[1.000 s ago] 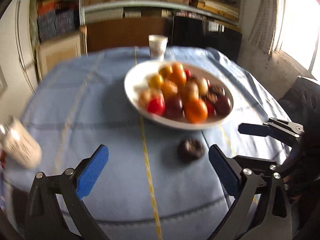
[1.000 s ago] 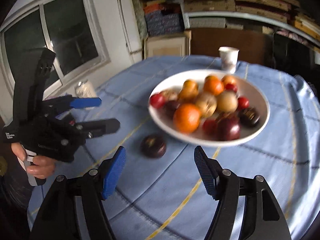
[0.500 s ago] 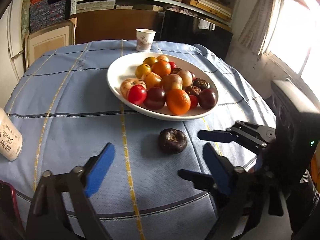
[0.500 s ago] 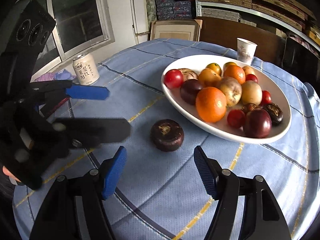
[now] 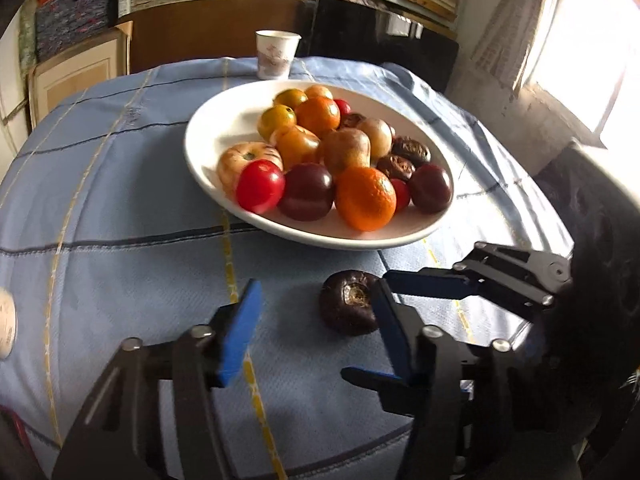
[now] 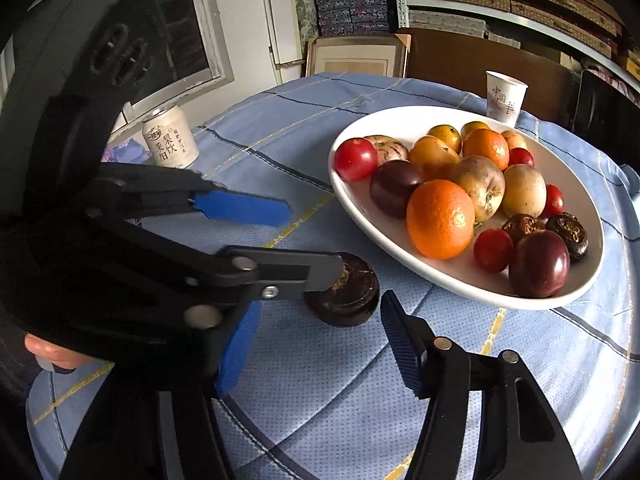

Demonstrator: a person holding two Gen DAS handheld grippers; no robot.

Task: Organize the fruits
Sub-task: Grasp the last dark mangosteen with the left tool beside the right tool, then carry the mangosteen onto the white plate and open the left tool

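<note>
A dark brown round fruit (image 5: 349,307) (image 6: 349,305) lies on the blue tablecloth just in front of a white plate (image 5: 208,120) (image 6: 400,128) piled with several oranges, red tomatoes and dark plums. My left gripper (image 5: 316,332) (image 6: 308,242) is closing around the fruit. Its right finger is at the fruit's side and its left pad is still well apart. My right gripper (image 6: 320,344) (image 5: 368,326) comes in from the right with its jaws also closing. The fruit sits just beyond its fingertips, untouched by its pads. In the right wrist view the left gripper's lower finger hides part of the fruit.
A paper cup (image 5: 276,54) (image 6: 505,96) stands behind the plate. A drink can (image 6: 170,136) (image 5: 6,328) is at the table's left side. A person's hand (image 6: 48,354) holds the left gripper. Shelves and a window lie behind the table.
The left jaws have narrowed a lot and moved down onto the dark fruit. The right gripper has come lower and closer, so both grippers now crowd the same fruit.
</note>
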